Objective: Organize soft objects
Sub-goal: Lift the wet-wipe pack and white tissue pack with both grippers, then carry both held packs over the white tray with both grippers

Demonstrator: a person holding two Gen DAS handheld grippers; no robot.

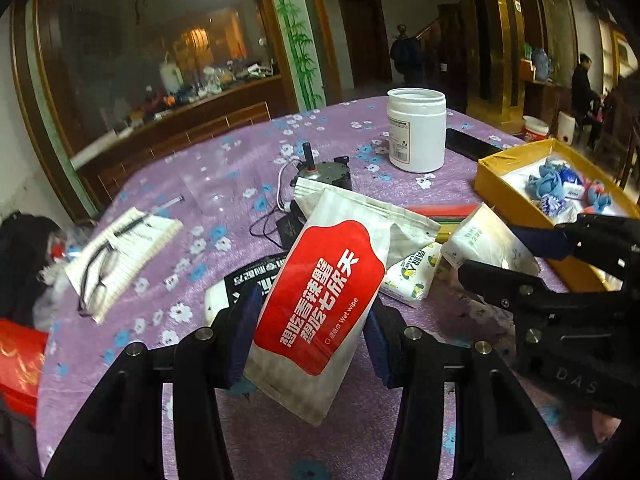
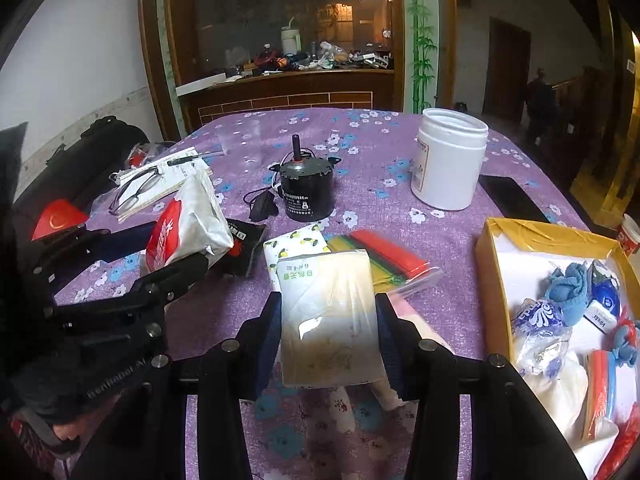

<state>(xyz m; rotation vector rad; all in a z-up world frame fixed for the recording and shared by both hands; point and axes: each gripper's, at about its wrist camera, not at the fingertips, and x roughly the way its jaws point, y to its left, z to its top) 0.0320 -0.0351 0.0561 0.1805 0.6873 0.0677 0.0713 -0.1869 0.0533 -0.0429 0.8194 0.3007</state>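
My left gripper (image 1: 312, 320) is shut on a red-and-white wet wipe pack (image 1: 320, 300), held tilted above the purple flowered tablecloth (image 1: 224, 184). My right gripper (image 2: 328, 308) is shut on a pale tissue pack (image 2: 328, 320), just above the table. In the right wrist view, the left gripper (image 2: 176, 248) and its wet wipe pack (image 2: 188, 220) are at the left. The left wrist view has the right gripper (image 1: 492, 252) with the tissue pack (image 1: 484, 240) at the right. A yellow box (image 2: 492, 256) at the right holds blue cloths and several soft packs.
A lemon-print tissue pack (image 2: 296, 242), a zip bag of coloured sheets (image 2: 384, 256) and a black pack (image 1: 256, 276) lie mid-table. Behind stand a white jar (image 2: 450, 164), a black motor (image 2: 306, 192) and a phone (image 2: 508, 196). A notebook with glasses (image 1: 120, 248) lies at the left.
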